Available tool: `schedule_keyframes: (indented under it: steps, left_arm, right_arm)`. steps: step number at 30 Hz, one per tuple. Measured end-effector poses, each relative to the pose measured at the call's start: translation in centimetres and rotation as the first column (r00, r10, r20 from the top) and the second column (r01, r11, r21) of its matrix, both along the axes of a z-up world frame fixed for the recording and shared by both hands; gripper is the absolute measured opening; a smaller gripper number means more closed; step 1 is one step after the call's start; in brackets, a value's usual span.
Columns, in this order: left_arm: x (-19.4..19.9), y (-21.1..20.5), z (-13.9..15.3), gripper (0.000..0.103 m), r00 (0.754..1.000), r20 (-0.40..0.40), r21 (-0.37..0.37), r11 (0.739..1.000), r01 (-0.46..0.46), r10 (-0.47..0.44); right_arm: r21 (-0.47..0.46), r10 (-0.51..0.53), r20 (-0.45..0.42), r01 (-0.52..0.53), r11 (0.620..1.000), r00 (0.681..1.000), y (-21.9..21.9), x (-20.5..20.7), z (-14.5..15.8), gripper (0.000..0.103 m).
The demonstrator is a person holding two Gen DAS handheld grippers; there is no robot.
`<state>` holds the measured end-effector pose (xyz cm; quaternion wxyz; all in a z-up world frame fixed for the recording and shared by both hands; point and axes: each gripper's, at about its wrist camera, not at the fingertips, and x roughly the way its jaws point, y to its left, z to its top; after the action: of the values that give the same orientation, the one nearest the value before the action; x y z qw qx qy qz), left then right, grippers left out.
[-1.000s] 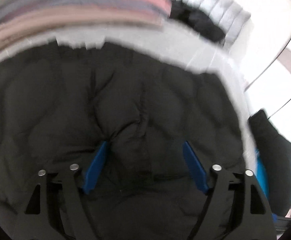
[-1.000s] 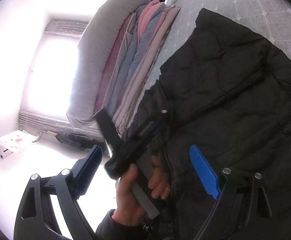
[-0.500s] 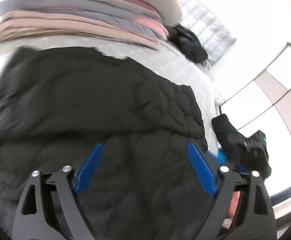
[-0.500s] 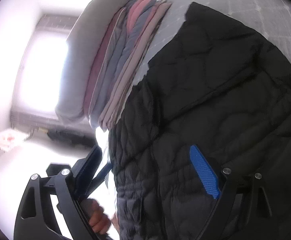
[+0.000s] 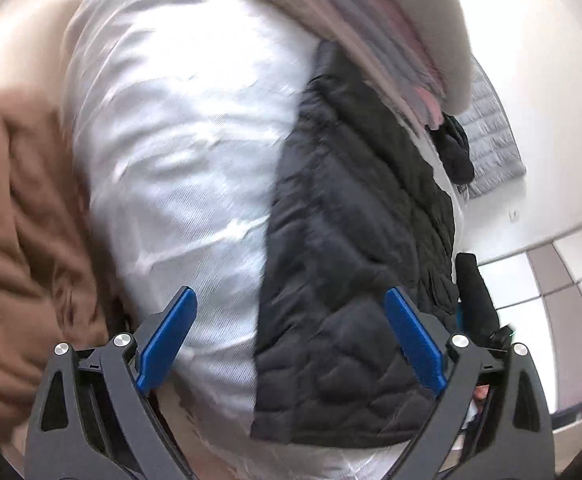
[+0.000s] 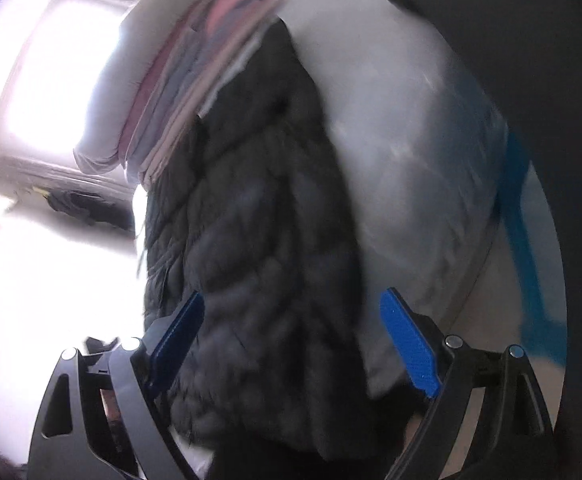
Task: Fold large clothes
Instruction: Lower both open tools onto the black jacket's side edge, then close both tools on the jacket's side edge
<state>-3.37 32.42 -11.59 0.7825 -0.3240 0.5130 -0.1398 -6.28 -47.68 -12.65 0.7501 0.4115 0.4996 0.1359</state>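
On my left camera the left tool (image 5: 291, 344) stands wide with nothing between its blue pads (image 5: 167, 344); its jaws have just been opening. Below it lies the bed (image 5: 179, 152), its pale cover bright and smeared by motion blur. The black quilted jacket (image 5: 355, 240) lies folded into a long narrow strip on the bed, running from the near edge up toward the stack of folded blankets (image 5: 375, 28) at the far side. The jacket's near end sits under the right-hand pad of this tool, not touching it as far as I can tell. A brown garment (image 5: 19, 232) is bunched at the bed's left edge. Past the jacket's right side I see part of the other tool's dark handle (image 5: 475, 292).

On my right camera the right tool (image 6: 291, 344) is also wide and holds nothing. The jacket (image 6: 251, 248) fills the space under its left pad and the gap between the jaws; the bare bed cover (image 6: 411, 128) shows beside the right pad. The picture is blurred, so I cannot tell finer detail.
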Motion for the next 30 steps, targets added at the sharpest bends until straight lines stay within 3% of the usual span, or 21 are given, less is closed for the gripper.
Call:
schedule_keyframes:
  steps: [4, 10, 14, 15, 17, 18, 19, 20, 21, 22, 24, 30]
  left_arm:
    - [0.1, -0.4, -1.6, 0.091, 0.999, -0.046, -0.077, 0.997, 0.010, -0.014]
    - [-1.1, -2.6, -4.6, 0.091, 0.990, -0.129, -0.107, 0.993, 0.051, -0.064]
    - [-2.0, -2.9, -5.2, 0.091, 0.989, -0.128, -0.134, 0.989, 0.055, -0.072]
    - [-2.2, -2.9, -5.2, 0.091, 0.990, -0.124, -0.145, 0.988, 0.056, -0.075]
    - [-2.5, -3.5, -5.0, 0.091, 0.989, -0.115, -0.134, 0.988, 0.075, -0.091]
    - [-2.7, -3.7, -4.9, 0.091, 0.990, -0.110, -0.123, 0.990, 0.073, -0.087]
    - [-2.8, -3.9, -5.0, 0.082, 0.990, -0.115, -0.121, 0.990, 0.070, -0.084]
    - [-2.7, -4.2, -4.8, 0.071, 0.990, -0.117, -0.106, 0.992, 0.070, -0.082]
    - [-2.8, -4.3, -4.6, 0.056, 0.989, -0.125, -0.060, 0.995, 0.075, -0.082]
    - [-3.0, -4.2, -4.5, 0.038, 0.989, -0.120, -0.059, 0.995, 0.077, -0.084]
    - [-3.4, -4.1, -3.8, 0.012, 0.991, -0.092, -0.095, 0.992, 0.086, -0.095]
    - [-3.9, -5.3, -0.2, 0.007, 0.997, 0.022, -0.148, 0.986, 0.082, -0.079]
  right_arm:
    - [0.039, 0.058, -0.060, -0.056, 0.998, 0.997, 1.1, -0.3, -2.4, 0.086]
    - [0.107, 0.149, -0.095, -0.139, 0.984, 0.984, 3.5, -0.8, -4.4, 0.086]
    - [0.156, 0.179, -0.041, -0.171, 0.973, 0.983, 4.9, -2.0, -4.7, 0.085]
    - [0.139, 0.186, -0.036, -0.179, 0.974, 0.982, 5.4, -2.0, -4.7, 0.081]
    - [0.104, 0.203, -0.054, -0.197, 0.975, 0.978, 6.1, -2.2, -4.6, 0.046]
    - [0.082, 0.202, -0.058, -0.197, 0.977, 0.978, 6.4, -2.3, -4.5, 0.040]
    - [0.074, 0.204, -0.047, -0.201, 0.977, 0.978, 6.7, -2.4, -4.3, 0.026]
    - [0.054, 0.205, -0.039, -0.203, 0.978, 0.978, 7.0, -2.5, -3.8, 0.021]
    - [0.031, 0.204, -0.037, -0.203, 0.979, 0.978, 7.4, -2.6, -3.4, 0.019]
    - [0.025, 0.204, -0.030, -0.203, 0.979, 0.978, 7.9, -2.7, -2.9, 0.016]
    - [0.019, 0.198, -0.010, -0.198, 0.980, 0.980, 9.0, -2.8, -1.7, 0.014]
    - [0.138, 0.097, 0.134, -0.115, 0.984, 0.986, 9.5, -2.0, 1.7, 0.011]
